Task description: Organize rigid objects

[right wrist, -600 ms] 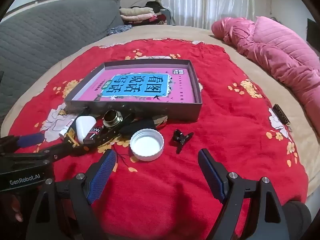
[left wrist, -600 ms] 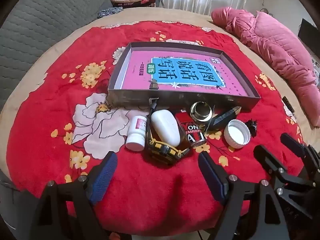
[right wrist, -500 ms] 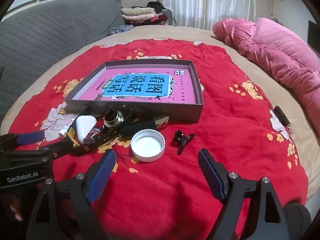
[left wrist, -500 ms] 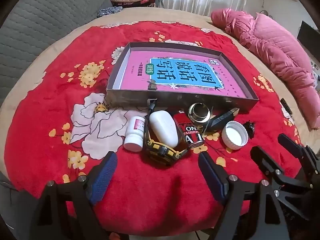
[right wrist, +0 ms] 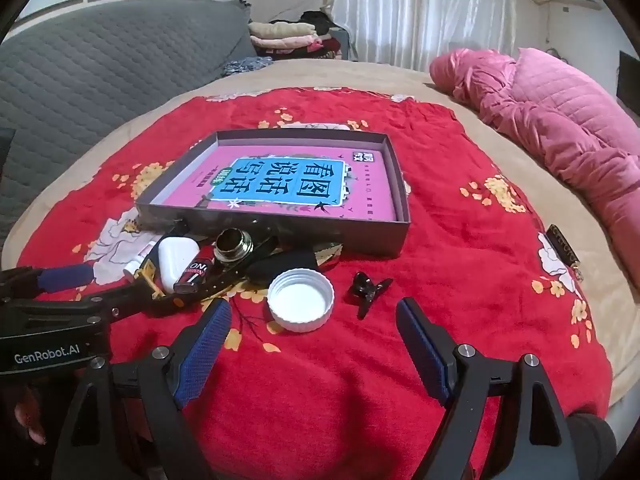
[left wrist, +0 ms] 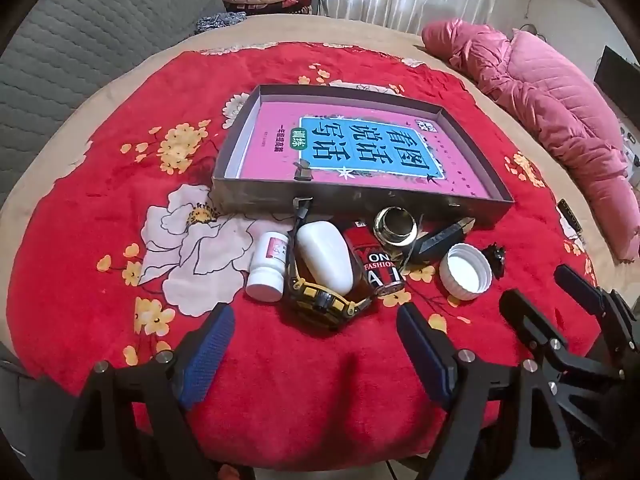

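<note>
A shallow grey box with a pink and blue printed floor lies on a red flowered blanket. In front of it lies a cluster: a small white pill bottle, a white earbud case, a black and yellow watch, a red can, a brass ring, a black pouch, a white lid and a black clip. My left gripper is open before the watch. My right gripper is open before the lid.
A pink quilted bundle lies along the right side of the bed. A grey padded headboard stands at the left. Folded clothes are stacked at the back. A small dark comb lies at the blanket's right edge.
Both grippers have drawn back and risen slightly, so the objects look a little farther away. Nothing on the blanket has moved.
</note>
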{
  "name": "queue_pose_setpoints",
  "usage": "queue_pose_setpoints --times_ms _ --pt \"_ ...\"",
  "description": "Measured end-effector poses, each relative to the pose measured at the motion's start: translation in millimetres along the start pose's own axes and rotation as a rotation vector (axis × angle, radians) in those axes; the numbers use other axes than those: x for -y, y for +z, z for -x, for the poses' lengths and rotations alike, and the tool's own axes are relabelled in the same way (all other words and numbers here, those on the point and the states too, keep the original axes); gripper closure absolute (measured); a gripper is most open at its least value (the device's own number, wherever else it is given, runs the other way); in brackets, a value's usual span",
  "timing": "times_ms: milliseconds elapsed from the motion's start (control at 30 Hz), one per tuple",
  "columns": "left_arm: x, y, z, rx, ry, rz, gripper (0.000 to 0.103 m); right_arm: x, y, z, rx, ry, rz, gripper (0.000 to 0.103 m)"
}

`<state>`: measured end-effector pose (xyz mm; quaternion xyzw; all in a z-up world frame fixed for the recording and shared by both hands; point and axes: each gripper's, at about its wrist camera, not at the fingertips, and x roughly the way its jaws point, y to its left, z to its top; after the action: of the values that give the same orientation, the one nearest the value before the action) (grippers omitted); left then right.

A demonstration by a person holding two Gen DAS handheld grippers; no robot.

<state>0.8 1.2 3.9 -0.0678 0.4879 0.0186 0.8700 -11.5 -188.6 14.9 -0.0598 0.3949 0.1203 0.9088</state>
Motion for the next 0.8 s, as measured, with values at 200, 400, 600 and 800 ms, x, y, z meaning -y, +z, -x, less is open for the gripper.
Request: queue_pose_setpoints --times_ms 200,400,600,800 --pt "1.5 -0.4 2.2 0.012 0.002 -0.010 0.021 1.3 0.7 1.3 0.004 0.001 -0.006 0.018" --pt "1.4 0.1 2.7 0.010 -0.002 -0.011 0.021 -1.4 0.6 0.5 0.004 0.005 0.007 0.018" --pt "2.2 -1.1 3.0 0.013 -0.006 -0.011 0.021 -2.4 0.7 0.4 0.005 0.001 0.009 0.018" --pt "2.6 -1.8 4.7 0.015 -0.007 -0.011 0.021 -4.8 1.3 2.0 0.021 -0.003 0.034 0.018"
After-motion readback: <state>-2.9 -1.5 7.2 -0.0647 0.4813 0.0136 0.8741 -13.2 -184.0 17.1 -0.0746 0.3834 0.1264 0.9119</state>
